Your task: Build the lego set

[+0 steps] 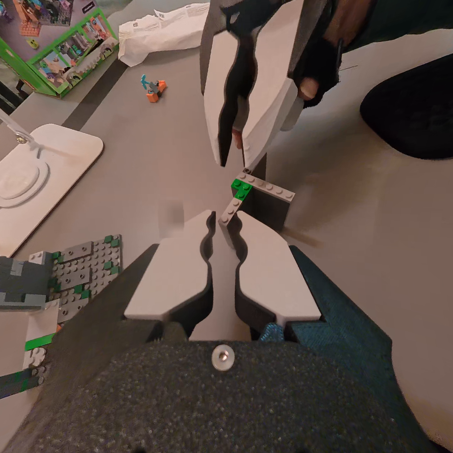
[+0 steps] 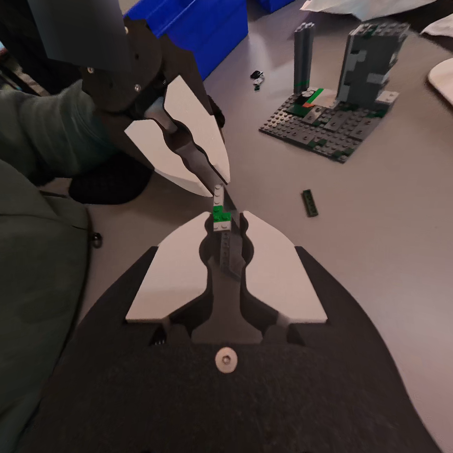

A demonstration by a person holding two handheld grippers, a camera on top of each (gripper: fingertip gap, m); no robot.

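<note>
A: Step in hand?
B: Corner wall section (image 1: 263,196), grey with a green L-plate (image 1: 241,187) on top, was held above the bench (image 1: 152,157) between both tools. Left tool (image 1: 226,215) was shut on its short arm; right tool (image 2: 225,218) clamped the long arm near the green plate.
A: Doing it well?
B: I'd judge: keep both grips square, press studs straight, no twisting at the corner joint.
A: Around the corner wall?
B: Baseplate build (image 2: 326,122) with grey towers (image 2: 370,61) sat well apart from it. A loose dark green plate (image 2: 310,203) lay between, likeliest to snag. Set box (image 1: 56,49), paper bag (image 1: 159,34) and small orange figure (image 1: 154,88) beyond.
</note>
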